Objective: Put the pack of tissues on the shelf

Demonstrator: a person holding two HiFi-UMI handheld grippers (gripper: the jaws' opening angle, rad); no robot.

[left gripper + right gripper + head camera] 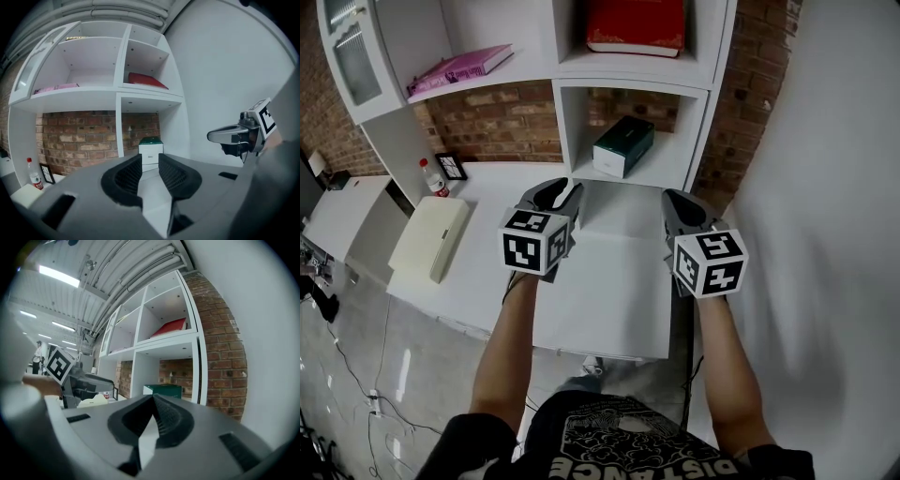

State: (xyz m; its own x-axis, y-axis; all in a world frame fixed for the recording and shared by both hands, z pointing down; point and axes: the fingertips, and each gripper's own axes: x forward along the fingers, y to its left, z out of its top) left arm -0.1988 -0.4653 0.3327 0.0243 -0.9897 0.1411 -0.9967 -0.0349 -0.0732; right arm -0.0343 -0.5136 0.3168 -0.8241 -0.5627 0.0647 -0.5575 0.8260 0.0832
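Head view: pack of tissues (623,145) is sitting in the shelf's (664,171) lower cubby; both tools are hovering over the counter (609,281).
Left gripper view: left tool (149,164) is standing slightly apart, empty.
Right gripper view: right tool (153,401) is pinching shut on nothing.
Pack is looking light and crushable; its narrow sides would probably suit a gentle grip.

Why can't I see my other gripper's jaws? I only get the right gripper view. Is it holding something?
Observer: No. The left gripper's jaws stand slightly apart, nothing between them.
Operator: What's left of the red book?
Observer: A pink book lies flat there.
Operator: Am I near the pack of tissues?
Observer: From above, the right gripper hangs over the white table, short of it.
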